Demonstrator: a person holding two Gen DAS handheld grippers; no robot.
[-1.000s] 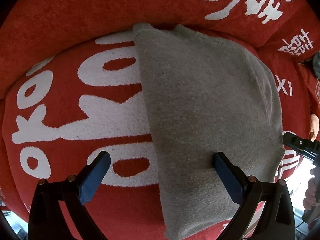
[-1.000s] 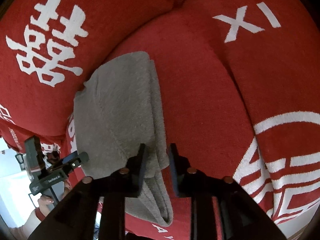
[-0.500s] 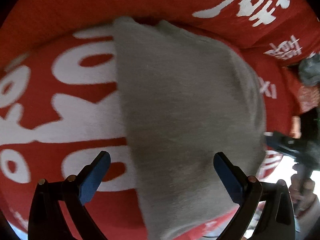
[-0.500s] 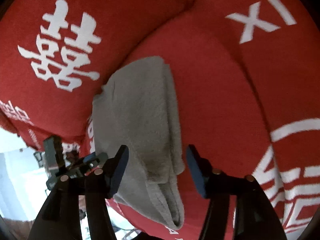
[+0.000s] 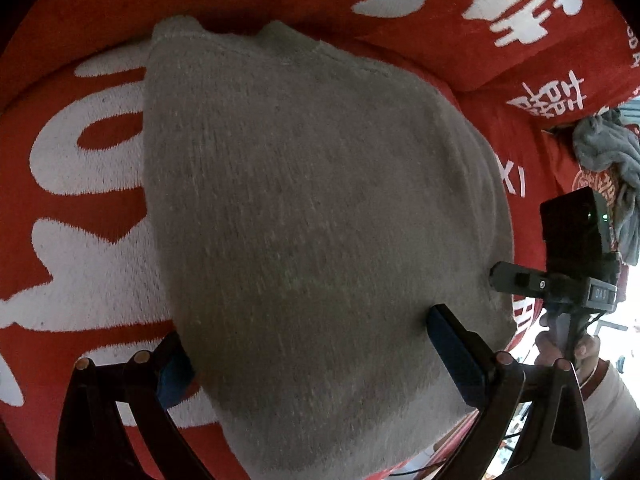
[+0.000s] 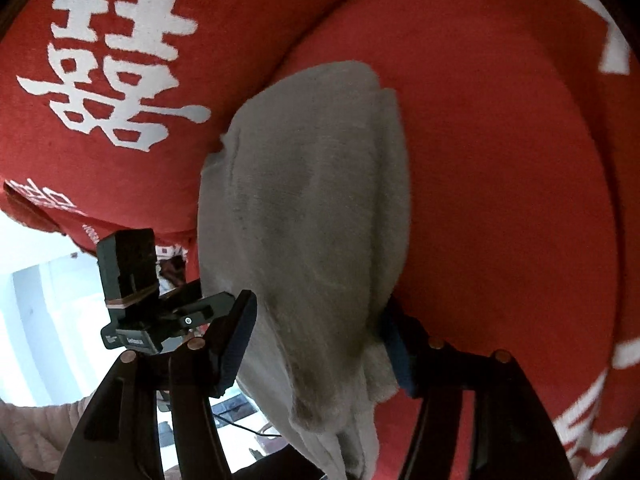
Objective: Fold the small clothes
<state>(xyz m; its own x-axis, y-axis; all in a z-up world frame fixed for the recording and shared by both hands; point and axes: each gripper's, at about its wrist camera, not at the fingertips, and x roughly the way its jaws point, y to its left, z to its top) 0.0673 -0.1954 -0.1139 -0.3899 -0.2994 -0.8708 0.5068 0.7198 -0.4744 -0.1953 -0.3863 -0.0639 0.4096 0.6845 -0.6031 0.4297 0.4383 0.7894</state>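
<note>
Across the left wrist view, a folded grey cloth (image 5: 320,220) lies on a red blanket (image 5: 72,264) with large white lettering, its far edge reaching the crease where a red cushion (image 5: 480,20) rises behind. The left gripper (image 5: 308,356) hangs low over the near end of the cloth with its fingers spread wide: the left blue pad (image 5: 176,372) sits at the cloth's left edge, the right one rests on top of the fabric near its right side. Nothing is pinched between them. To the right, the other gripper's black body shows beside the cloth, held by a hand (image 5: 568,348) in a pale sleeve, and a heap of grey clothes (image 5: 608,168) lies farther off on the blanket. From the right wrist view, the same cloth (image 6: 312,216) runs away from the camera on the blanket (image 6: 500,160), a white double-happiness sign (image 6: 112,64) on the cushion to the left. The right gripper (image 6: 320,348) is open wide, its fingers straddling the near end of the cloth, one pad on each side; whether they touch it cannot be told. Beyond the left finger sits the left gripper's black body.
</note>
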